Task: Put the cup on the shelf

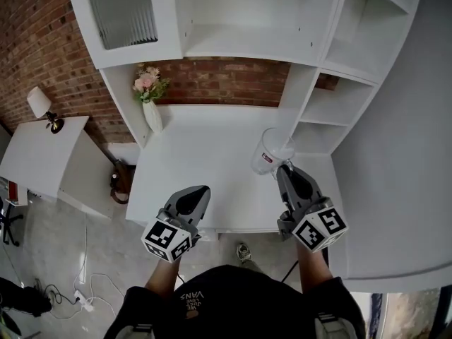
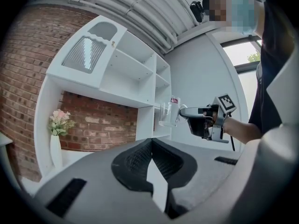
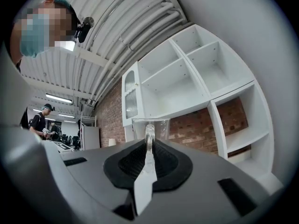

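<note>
A clear glass cup (image 1: 270,153) with a handle hangs in the air above the right part of the white desk (image 1: 198,171). My right gripper (image 1: 285,167) is shut on the cup's handle. In the right gripper view the handle (image 3: 149,136) stands pinched between the jaws, with the cup's body (image 3: 159,126) just beyond them. The left gripper view shows the cup (image 2: 168,112) held out in front of the white shelf unit (image 2: 140,73). My left gripper (image 1: 201,190) hovers at the desk's front edge, shut with nothing in it (image 2: 151,143).
The shelf unit (image 1: 332,94) has open compartments on the right and a glass-fronted door (image 1: 123,9) at upper left. A white vase of pink flowers (image 1: 150,101) stands at the desk's back left. A small lamp (image 1: 42,108) sits on a side table at left.
</note>
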Motion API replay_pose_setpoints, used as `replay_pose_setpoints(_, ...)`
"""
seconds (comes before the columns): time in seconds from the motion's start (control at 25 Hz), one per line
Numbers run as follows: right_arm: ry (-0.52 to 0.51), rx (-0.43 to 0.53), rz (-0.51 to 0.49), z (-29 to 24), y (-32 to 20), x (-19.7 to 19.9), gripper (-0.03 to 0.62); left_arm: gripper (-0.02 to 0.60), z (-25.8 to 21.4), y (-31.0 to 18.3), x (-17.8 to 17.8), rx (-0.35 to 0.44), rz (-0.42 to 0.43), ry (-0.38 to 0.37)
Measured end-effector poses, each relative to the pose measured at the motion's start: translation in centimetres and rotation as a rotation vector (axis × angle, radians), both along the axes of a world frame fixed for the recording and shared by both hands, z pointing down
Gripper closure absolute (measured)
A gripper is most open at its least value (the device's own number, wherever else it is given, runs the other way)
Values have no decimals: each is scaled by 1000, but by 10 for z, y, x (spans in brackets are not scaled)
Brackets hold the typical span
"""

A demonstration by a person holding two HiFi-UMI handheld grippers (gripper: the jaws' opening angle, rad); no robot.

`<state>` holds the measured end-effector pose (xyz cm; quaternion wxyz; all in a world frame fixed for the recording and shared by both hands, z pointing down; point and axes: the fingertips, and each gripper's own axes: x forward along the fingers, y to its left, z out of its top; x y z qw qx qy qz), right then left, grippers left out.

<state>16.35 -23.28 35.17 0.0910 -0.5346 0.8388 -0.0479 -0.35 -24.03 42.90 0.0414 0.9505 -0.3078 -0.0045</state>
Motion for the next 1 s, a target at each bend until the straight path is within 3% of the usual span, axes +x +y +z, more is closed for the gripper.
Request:
replay_pose_setpoints(0.44,39,68,-151,-52,-74,12,572,574,1,-37,16,-11,-101,15)
replay_pose_setpoints(0.68,1,104,-254,-90,-106,10,572,574,5,-47,18,-16,-146,20)
replay_pose_setpoints(1.0,31,139,-304,-142,-150,10,572,574,8,-52,9,-22,-214,35)
